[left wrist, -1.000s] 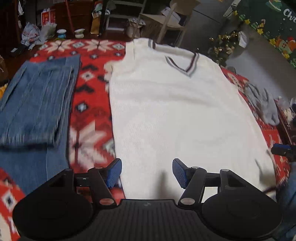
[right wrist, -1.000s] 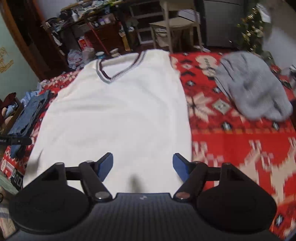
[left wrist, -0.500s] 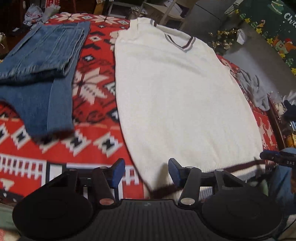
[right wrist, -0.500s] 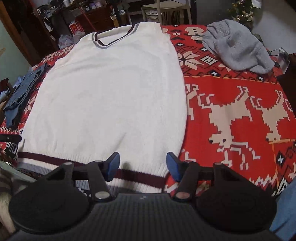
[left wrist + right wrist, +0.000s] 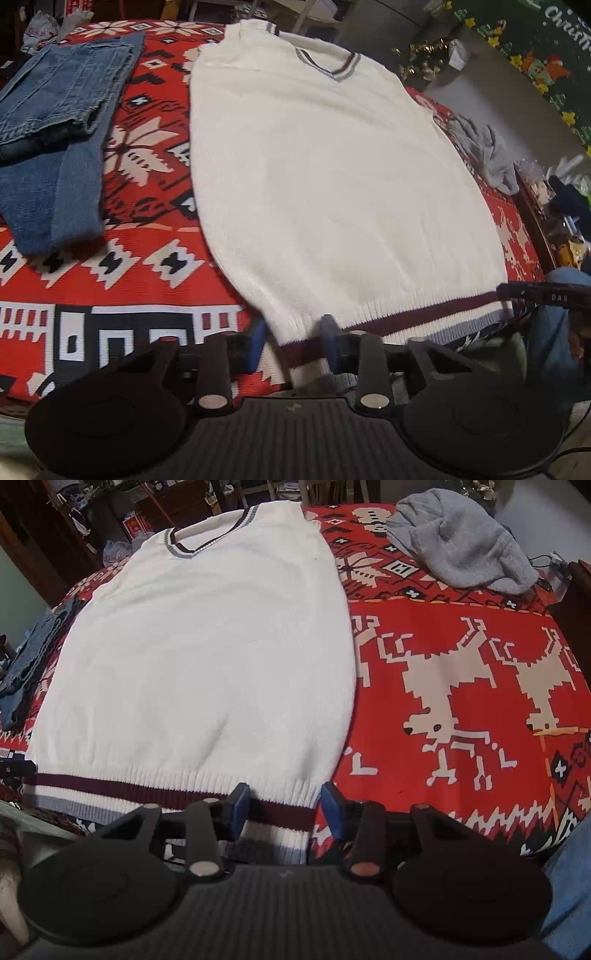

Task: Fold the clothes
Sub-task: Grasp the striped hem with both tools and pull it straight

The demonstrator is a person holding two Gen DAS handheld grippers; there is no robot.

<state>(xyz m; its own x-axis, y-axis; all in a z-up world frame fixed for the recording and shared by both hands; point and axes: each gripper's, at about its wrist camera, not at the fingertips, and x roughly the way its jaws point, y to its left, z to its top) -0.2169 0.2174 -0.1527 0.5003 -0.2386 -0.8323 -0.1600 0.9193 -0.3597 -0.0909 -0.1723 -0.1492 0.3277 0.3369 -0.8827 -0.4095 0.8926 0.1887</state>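
White knitted V-neck vest (image 5: 325,177) with maroon-striped hem, flat on the red patterned bench (image 5: 461,627).
Soft, limp and light; best taken by its ribbed hem corners. Left tool (image 5: 293,341) and right tool (image 5: 282,808), jaws just closing, straddle those corners, not yet pinching.

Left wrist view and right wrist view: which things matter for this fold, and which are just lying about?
In play:
white vest
left gripper, at a hem corner
right gripper, at the other hem corner

Lying about:
jeans
grey knit
red blanket
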